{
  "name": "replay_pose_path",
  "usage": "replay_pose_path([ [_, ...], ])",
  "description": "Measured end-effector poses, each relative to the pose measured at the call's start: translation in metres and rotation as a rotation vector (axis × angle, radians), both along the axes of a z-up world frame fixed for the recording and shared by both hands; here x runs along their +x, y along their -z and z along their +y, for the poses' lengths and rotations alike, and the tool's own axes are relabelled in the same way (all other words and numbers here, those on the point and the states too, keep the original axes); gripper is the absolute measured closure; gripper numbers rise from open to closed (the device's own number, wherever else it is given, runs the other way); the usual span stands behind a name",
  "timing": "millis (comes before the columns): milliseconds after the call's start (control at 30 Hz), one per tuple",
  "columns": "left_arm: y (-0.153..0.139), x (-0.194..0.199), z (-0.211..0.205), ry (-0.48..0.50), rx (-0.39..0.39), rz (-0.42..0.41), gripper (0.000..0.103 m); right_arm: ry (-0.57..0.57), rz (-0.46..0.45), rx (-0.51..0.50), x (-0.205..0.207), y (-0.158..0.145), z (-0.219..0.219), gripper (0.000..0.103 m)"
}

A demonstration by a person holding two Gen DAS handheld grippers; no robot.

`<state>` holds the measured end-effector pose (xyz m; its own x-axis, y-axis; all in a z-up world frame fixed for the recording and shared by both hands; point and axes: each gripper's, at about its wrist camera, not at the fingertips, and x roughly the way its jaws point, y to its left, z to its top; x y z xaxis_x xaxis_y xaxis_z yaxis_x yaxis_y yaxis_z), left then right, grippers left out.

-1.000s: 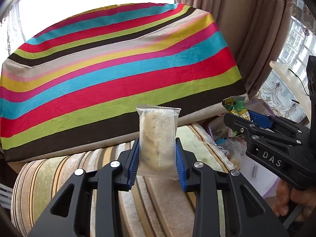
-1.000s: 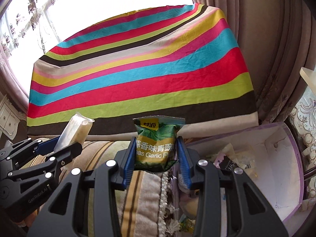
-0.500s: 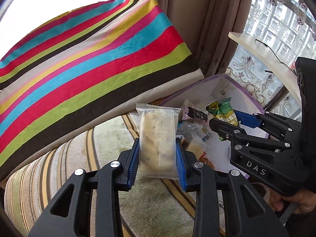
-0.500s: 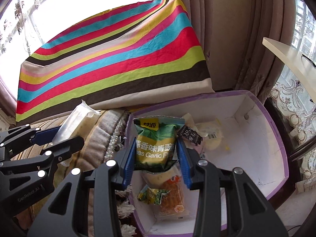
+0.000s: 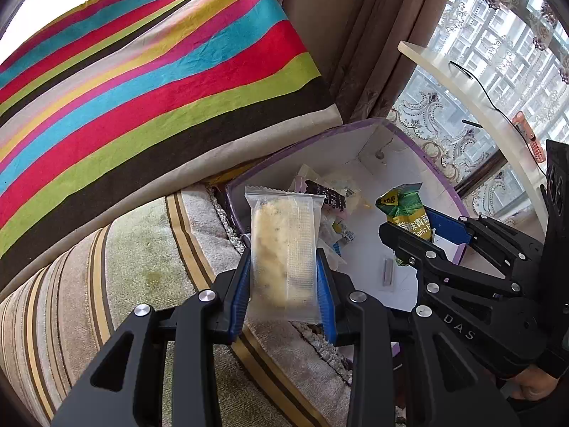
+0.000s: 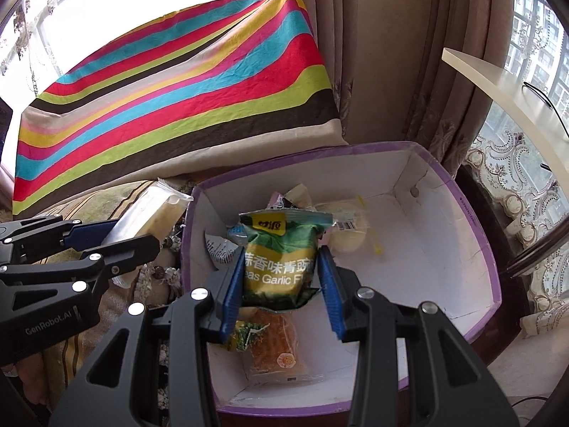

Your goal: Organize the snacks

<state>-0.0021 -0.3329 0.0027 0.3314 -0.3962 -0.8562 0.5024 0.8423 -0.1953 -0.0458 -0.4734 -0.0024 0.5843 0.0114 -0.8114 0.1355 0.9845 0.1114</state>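
My left gripper (image 5: 282,267) is shut on a clear packet of pale crumbly cake (image 5: 282,249) and holds it upright over the sofa arm, just left of the purple-rimmed white box (image 5: 409,135). My right gripper (image 6: 282,267) is shut on a green garlic pea bag (image 6: 281,259) and holds it above the inside of the box (image 6: 480,235). The pea bag (image 5: 407,210) also shows in the left wrist view, and the cake packet (image 6: 149,213) in the right wrist view. Several snack packets (image 6: 274,341) lie on the box floor.
A striped cushion (image 5: 142,82) leans behind the sofa seat (image 5: 142,270). Brown curtains (image 6: 409,53) hang behind the box. A pale shelf (image 6: 505,85) and lace-covered window are at the right.
Both grippers have swung right and down from the cushion toward the box. The pea bag now hangs over the box's inside; the cake packet is at its left edge.
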Motion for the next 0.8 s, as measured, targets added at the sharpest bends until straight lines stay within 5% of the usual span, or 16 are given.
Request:
replay_pose_path([
  [233, 0.002, -0.002, -0.003, 0.03, -0.013, 0.017, 0.071, 0.017, 0.001, -0.012, -0.001, -0.002, -0.002, 0.06],
  [333, 0.001, 0.001, -0.001, 0.017, -0.027, 0.032, 0.058, 0.024, -0.001, -0.014, -0.001, -0.004, -0.003, 0.053],
  [400, -0.001, 0.003, 0.007, -0.015, -0.053, 0.042, 0.036, 0.023, -0.004, -0.022, -0.001, -0.006, -0.002, 0.042],
  [467, -0.005, 0.004, 0.017, -0.041, -0.106, 0.065, 0.029, 0.02, -0.005, -0.031, -0.002, -0.008, -0.001, 0.038],
  [600, -0.01, -0.005, 0.031, -0.061, -0.163, 0.09, 0.021, 0.018, -0.003, -0.041, -0.006, -0.011, 0.002, 0.03],
  [800, -0.012, -0.016, 0.024, -0.032, -0.094, 0.054, 0.016, 0.015, 0.007, -0.048, -0.011, -0.013, 0.004, 0.027],
])
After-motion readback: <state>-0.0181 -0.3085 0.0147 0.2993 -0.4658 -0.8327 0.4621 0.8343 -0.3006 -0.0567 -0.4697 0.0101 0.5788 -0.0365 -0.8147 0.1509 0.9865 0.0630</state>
